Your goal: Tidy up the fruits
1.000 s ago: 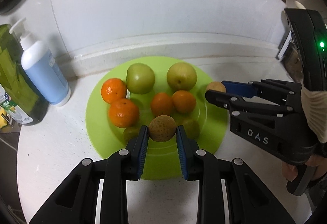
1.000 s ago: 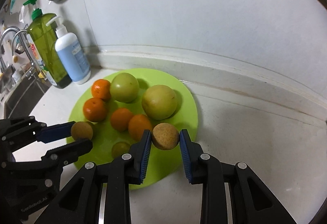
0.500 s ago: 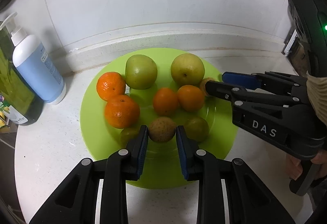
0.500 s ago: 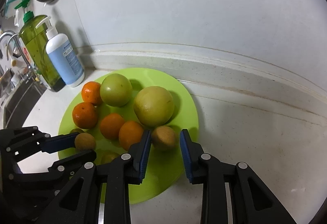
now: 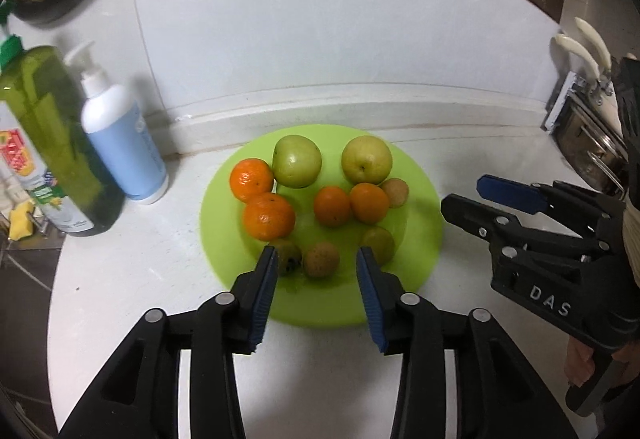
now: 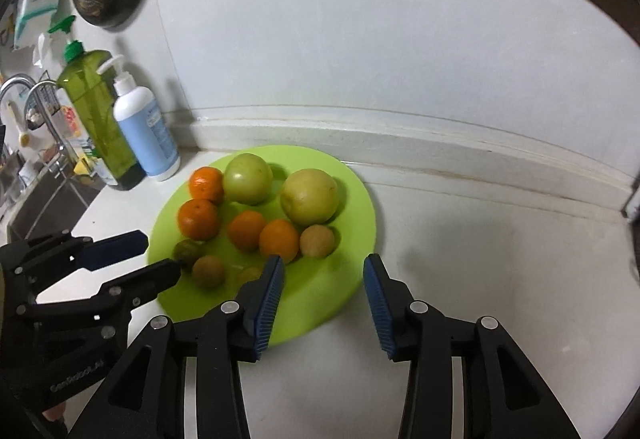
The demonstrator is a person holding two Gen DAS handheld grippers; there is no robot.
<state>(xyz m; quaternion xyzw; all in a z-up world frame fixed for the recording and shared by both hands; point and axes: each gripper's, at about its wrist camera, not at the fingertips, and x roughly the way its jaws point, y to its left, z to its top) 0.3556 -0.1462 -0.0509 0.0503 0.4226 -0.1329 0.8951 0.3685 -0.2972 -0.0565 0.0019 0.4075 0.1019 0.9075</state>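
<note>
Your left gripper (image 5: 316,271) is opening, its blue pads clear of the small brown fruit (image 5: 321,259) that it was clamping a second ago; that fruit now sits on its own near the front edge of the green plate (image 5: 424,223), between two small greenish fruits. Your right gripper (image 6: 323,271) is opening too, and nothing lies between its pads: the second brown fruit (image 6: 317,241) it held a second ago now rests on the plate toward its right edge, just in front of the large yellow-green fruit (image 6: 309,195) and beside an orange (image 6: 279,241). Both grippers also stand farther back from the plate than half a second ago. That means both releases are done and every fruit in view is on the plate: four oranges, two large green ones at the back, the small ones toward the front. The plate lies on the white counter (image 5: 132,271) toward its back edge, with the soap bottles (image 5: 120,143) at the left. Judging by this, the gathering looks close to finished.
</note>
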